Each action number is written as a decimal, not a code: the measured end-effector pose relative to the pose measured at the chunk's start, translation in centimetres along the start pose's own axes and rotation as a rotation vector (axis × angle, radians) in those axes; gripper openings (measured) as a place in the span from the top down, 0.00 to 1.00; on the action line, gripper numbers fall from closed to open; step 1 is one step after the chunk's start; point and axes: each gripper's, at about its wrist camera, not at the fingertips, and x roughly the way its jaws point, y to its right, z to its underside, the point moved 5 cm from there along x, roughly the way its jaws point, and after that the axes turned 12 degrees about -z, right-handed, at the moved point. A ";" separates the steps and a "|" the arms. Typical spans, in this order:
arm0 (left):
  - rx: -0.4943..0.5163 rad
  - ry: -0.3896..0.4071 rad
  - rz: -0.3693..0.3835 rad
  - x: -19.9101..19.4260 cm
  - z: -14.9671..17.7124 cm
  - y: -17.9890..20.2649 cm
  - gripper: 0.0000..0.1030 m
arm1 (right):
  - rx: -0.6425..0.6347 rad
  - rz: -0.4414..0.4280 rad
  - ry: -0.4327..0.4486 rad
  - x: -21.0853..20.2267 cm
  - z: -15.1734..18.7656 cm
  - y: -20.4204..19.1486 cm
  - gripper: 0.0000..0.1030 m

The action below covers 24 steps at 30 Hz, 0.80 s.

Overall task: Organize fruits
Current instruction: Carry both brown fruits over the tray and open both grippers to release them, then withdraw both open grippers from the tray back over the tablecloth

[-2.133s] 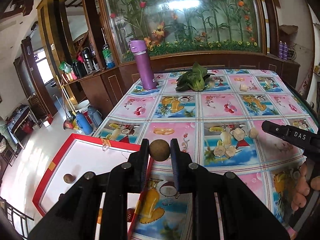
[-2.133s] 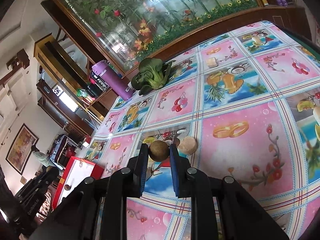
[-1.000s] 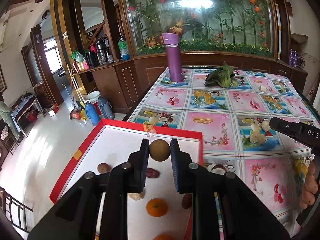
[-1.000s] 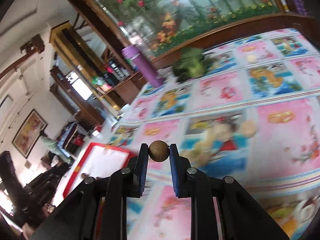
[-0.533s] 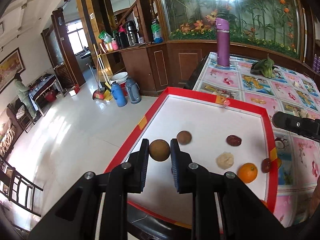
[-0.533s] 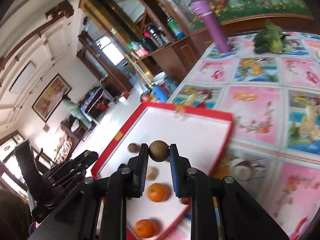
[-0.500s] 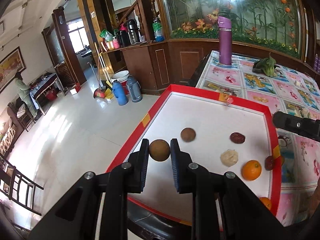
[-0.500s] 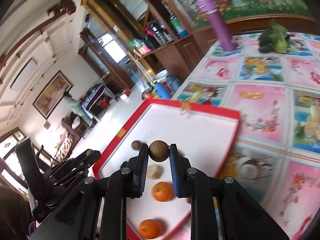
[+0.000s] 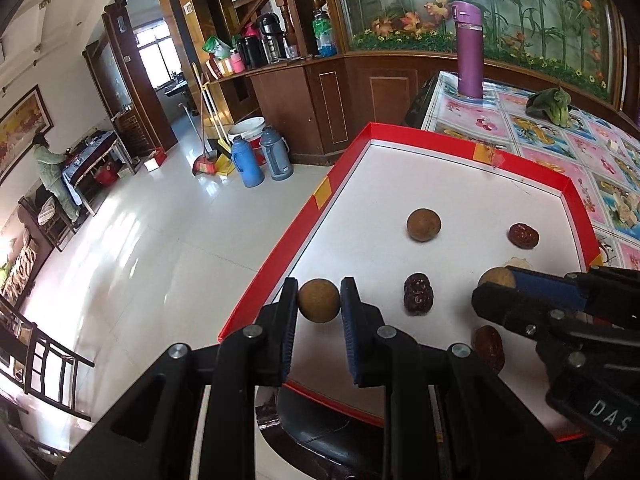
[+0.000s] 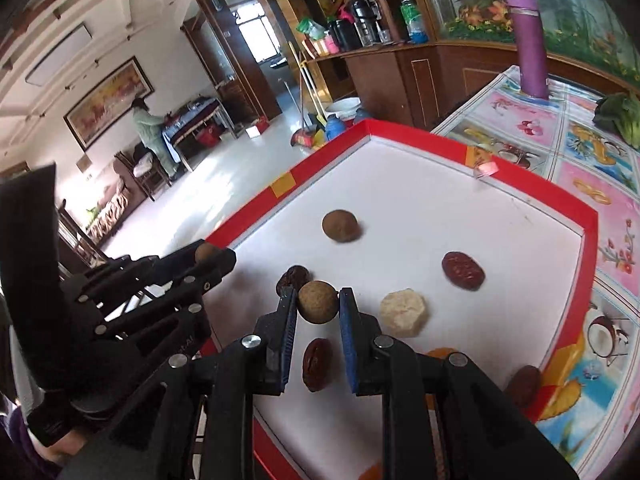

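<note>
The left hand-held gripper [image 9: 319, 302] pinches a round, tan, rough-skinned fruit [image 9: 319, 300] over the near-left edge of the red-rimmed white tray [image 9: 400, 134]. The right hand-held gripper [image 10: 319, 304] grips a matching brown ball [image 10: 317, 302], with wrinkled dark red dates [image 10: 463, 270] lying ahead of it.

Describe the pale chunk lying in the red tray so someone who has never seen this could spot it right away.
Find the red-rimmed white tray at the edge of the patterned table. Inside it, just right of the right gripper, lies the pale chunk. It is cream-white and faceted, unlike the round brown fruit and the wrinkled dark red dates around it.
</note>
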 end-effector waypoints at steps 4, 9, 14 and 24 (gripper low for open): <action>0.015 -0.018 -0.001 0.8 0.2 0.2 0.77 | 0.033 0.025 -0.028 1.2 0.1 0.7 0.81; 0.030 -0.049 0.002 1.6 0.5 0.6 0.77 | 0.010 0.062 -0.078 1.8 0.4 -0.2 0.81; 0.037 -0.061 -0.009 2.0 0.9 0.7 0.77 | -0.010 0.090 -0.094 2.0 0.5 -0.6 0.80; 0.009 -0.060 -0.034 1.0 0.4 0.3 0.59 | 0.017 0.013 0.008 -1.7 -0.4 -0.6 0.59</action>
